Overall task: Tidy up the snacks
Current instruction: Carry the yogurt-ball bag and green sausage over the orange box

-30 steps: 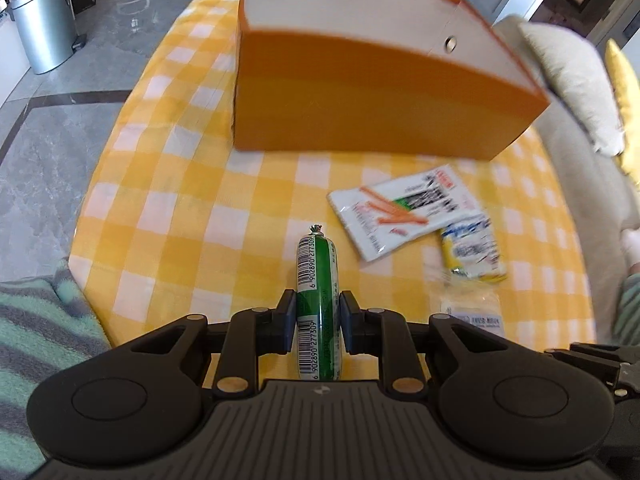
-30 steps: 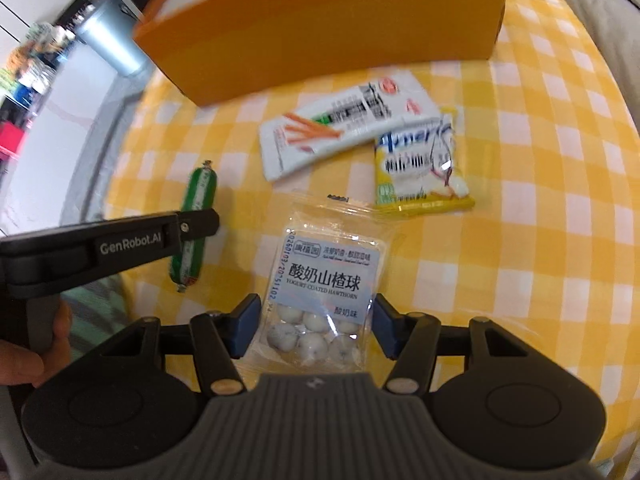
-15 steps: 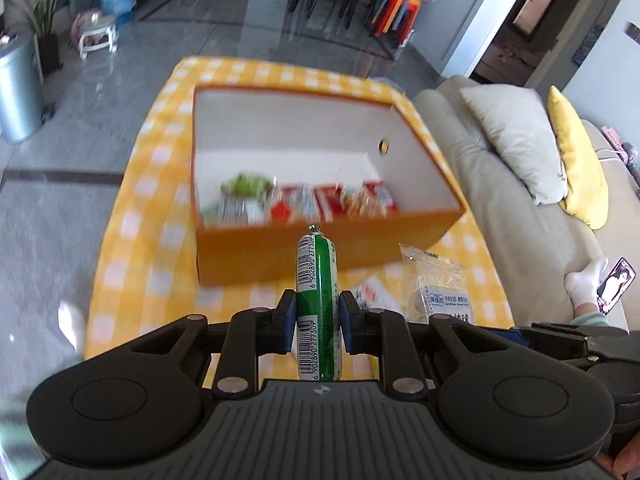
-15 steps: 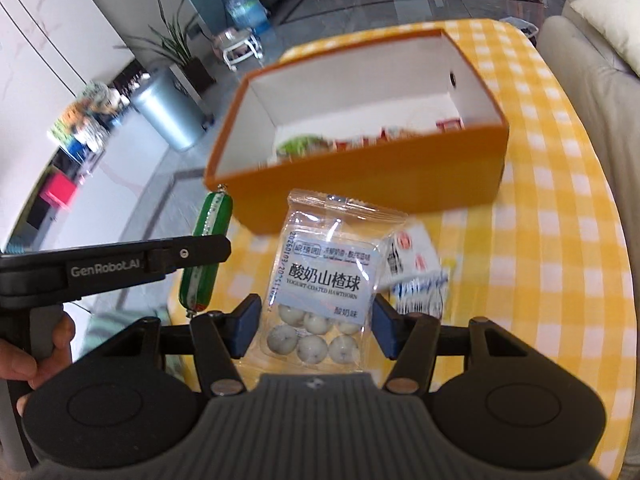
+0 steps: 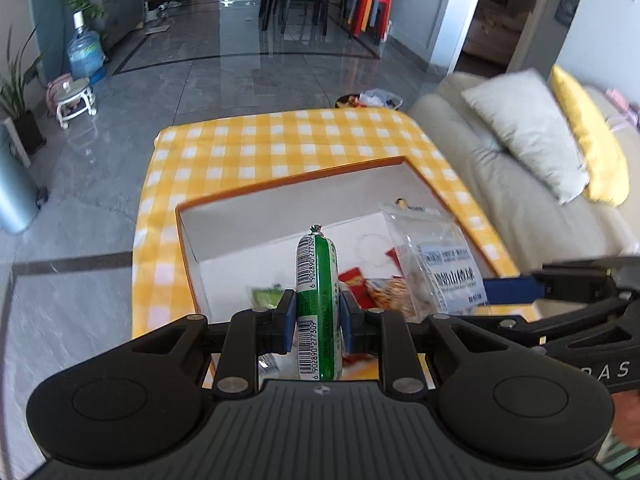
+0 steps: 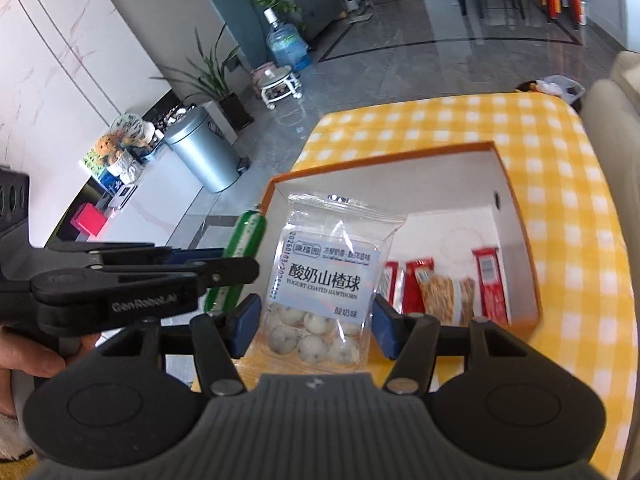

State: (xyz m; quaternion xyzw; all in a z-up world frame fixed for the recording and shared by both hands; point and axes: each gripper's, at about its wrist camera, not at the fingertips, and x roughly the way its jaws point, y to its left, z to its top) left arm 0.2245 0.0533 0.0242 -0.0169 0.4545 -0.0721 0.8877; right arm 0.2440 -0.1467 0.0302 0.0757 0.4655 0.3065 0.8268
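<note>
Both our grippers have risen from the checked tablecloth and now hang over the orange box. Our left gripper pinches the green sausage stick upright between its pads; our right gripper clamps the hawthorn-ball bag, red snack packets lying below inside.

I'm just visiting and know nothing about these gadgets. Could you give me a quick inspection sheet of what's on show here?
Surface: yellow checked tablecloth.
Job's things: orange box open, red snack packs inside.
Clutter: nothing seen.
Grippers: left gripper clamps green sausage; right gripper clamps hawthorn ball bag; both held over the box.
Cables: nothing seen.
Surroundings: sofa with cushions, metal bin, water bottle, plants.
</note>
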